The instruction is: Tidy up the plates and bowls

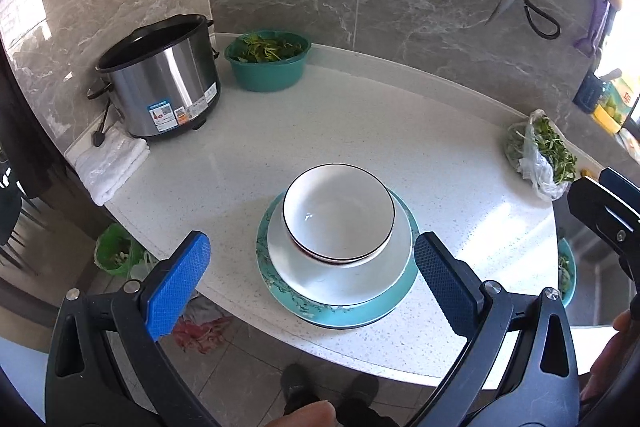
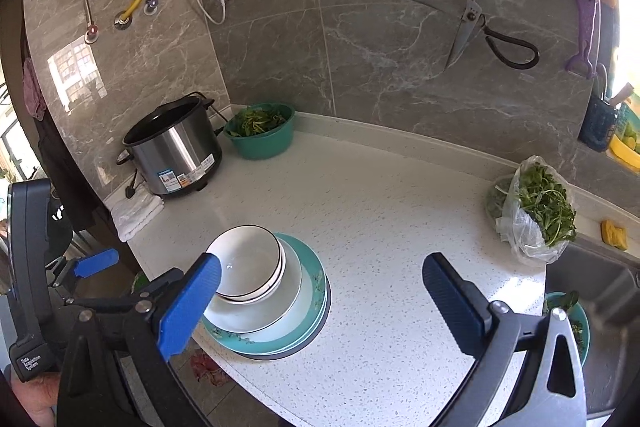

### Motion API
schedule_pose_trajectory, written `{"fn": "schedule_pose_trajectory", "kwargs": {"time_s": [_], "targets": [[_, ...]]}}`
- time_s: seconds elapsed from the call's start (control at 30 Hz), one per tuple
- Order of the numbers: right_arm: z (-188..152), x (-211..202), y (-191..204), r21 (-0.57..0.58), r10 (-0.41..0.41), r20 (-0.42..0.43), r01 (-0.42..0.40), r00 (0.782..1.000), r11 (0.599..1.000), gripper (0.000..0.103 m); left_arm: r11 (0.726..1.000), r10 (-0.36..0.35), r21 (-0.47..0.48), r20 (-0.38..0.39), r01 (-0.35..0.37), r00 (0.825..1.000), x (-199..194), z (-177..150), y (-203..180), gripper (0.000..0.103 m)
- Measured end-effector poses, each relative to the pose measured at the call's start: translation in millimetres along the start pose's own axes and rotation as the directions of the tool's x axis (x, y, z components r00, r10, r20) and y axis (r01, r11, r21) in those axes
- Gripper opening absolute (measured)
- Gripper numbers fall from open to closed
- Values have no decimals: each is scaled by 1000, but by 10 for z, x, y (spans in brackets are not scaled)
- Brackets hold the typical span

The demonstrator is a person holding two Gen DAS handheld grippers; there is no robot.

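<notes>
Sitting near the front edge of the white speckled countertop (image 1: 360, 115), the stack is already built: two nested white bowls with dark rims (image 1: 339, 213) rest in a white plate (image 1: 340, 279), which lies on teal floral plates (image 1: 394, 301). From the right wrist view there appear to be at least two teal plates with a darker one beneath, though the edge-on angle makes the count uncertain.

Both tools are released and carry nothing. The left gripper (image 1: 312, 271) hovers above the stack with its jaws spread wide, the blue pads seeming to straddle the teal rim without touching it. The right gripper (image 2: 320, 301) is likewise spread, off to the right of the stack over bare counter.

The sorting looks close to done, so the step in hand is probably a final tidy or moving the pile. To do it well, centre the bowls first: they sit toward the back of the white plate, not in its middle. Any lift should take the lowest plate's rim from both sides, kept level, since the bowls are loose and would slide.

A steel cooker pot (image 1: 160, 83), a folded white towel (image 1: 112, 163), a green basin of leaves (image 1: 268, 61) and a bag of greens (image 1: 540, 155) stand well apart.
</notes>
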State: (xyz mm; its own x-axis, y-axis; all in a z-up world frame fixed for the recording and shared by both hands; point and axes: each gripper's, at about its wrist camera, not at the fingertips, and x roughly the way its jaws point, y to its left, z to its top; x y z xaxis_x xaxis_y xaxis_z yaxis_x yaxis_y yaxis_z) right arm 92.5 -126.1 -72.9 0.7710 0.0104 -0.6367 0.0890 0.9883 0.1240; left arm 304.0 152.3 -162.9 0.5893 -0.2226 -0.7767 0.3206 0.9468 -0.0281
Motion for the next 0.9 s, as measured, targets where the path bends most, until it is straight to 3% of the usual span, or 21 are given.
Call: {"fn": "schedule_pose_trajectory", "kwargs": {"time_s": [0.37, 0.9], "targets": [[2, -64, -39, -3, 6, 13, -6, 1000, 1000, 103, 1000, -18, 6, 12, 18, 1000, -99, 22, -129, 103], [-9, -166, -125, 5, -16, 15, 16, 1000, 1000, 103, 999, 20, -26, 22, -19, 1000, -214, 95, -216, 103]]}}
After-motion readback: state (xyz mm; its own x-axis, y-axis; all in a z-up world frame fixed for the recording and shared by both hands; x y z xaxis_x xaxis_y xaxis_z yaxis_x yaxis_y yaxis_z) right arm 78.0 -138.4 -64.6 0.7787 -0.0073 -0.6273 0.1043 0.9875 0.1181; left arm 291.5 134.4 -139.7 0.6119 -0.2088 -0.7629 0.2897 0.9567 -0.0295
